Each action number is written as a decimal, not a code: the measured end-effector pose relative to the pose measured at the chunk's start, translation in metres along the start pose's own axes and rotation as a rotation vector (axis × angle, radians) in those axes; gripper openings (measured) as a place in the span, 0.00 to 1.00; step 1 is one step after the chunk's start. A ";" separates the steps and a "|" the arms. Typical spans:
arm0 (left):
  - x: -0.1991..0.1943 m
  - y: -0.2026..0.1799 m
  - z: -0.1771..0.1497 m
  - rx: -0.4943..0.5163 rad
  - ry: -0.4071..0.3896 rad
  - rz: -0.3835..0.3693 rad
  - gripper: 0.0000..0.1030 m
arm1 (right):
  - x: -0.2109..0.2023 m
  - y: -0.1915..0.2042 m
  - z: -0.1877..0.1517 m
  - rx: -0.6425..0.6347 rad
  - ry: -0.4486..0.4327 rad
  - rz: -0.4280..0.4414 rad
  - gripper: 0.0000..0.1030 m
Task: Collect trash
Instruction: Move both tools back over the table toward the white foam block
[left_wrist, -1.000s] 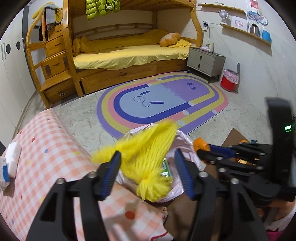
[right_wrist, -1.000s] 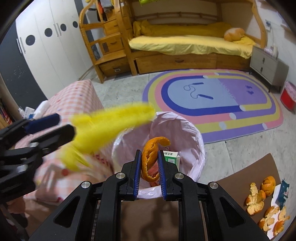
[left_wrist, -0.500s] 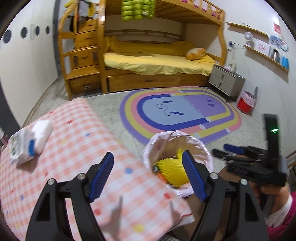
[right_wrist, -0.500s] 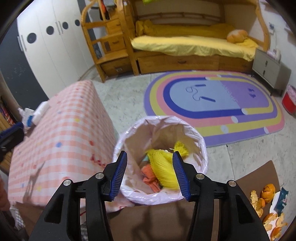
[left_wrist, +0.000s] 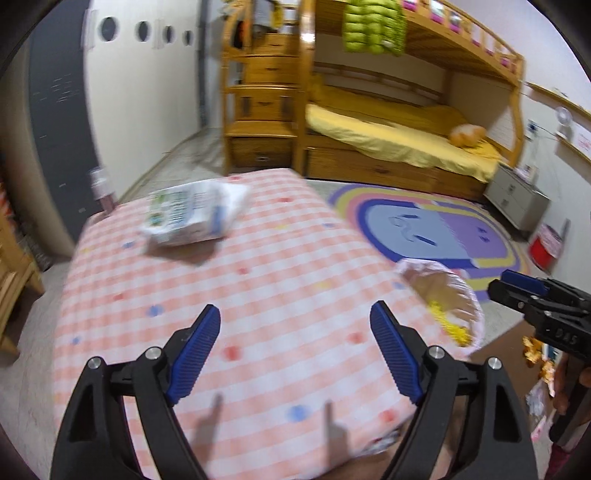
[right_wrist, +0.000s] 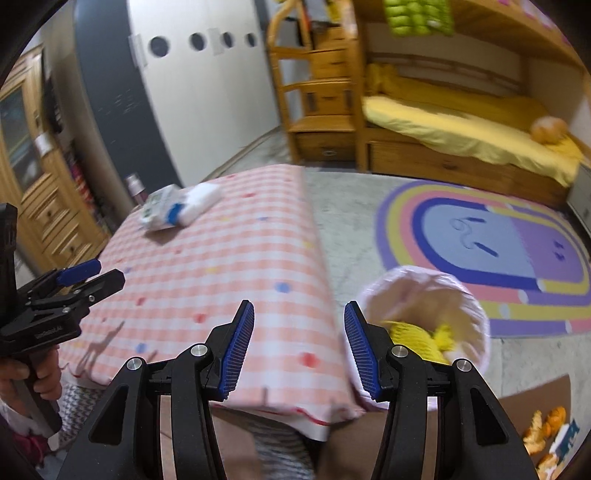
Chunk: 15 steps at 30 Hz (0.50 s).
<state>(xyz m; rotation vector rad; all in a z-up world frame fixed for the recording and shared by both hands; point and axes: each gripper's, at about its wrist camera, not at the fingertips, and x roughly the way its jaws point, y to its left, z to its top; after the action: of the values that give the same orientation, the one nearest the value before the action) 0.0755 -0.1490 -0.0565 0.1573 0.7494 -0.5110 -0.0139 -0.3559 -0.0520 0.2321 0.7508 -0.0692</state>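
Left tongs (left_wrist: 295, 325) spread wide and empty, jaws just opened further, above checked tablecloth (left_wrist: 258, 295). Right tongs (right_wrist: 299, 321) half open, empty. Yellow net (right_wrist: 417, 338) inside lined bin (right_wrist: 476, 306), just right of right tongs.

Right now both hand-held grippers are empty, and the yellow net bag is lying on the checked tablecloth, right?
Not quite. Both are empty, but the yellow net bag is inside the lined trash bin beside the table, not on the checked tablecloth. The right wrist view shows it.
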 end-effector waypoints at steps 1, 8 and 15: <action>-0.005 0.013 -0.001 -0.020 -0.007 0.029 0.79 | 0.002 0.010 0.003 -0.016 0.002 0.014 0.51; -0.017 0.080 -0.007 -0.133 -0.035 0.138 0.81 | 0.034 0.074 0.032 -0.153 0.013 0.097 0.36; 0.001 0.130 0.011 -0.187 -0.022 0.229 0.81 | 0.088 0.119 0.072 -0.226 0.014 0.154 0.28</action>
<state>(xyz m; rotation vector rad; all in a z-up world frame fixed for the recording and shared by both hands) 0.1471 -0.0403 -0.0541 0.0620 0.7426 -0.2238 0.1157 -0.2555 -0.0394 0.0742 0.7461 0.1627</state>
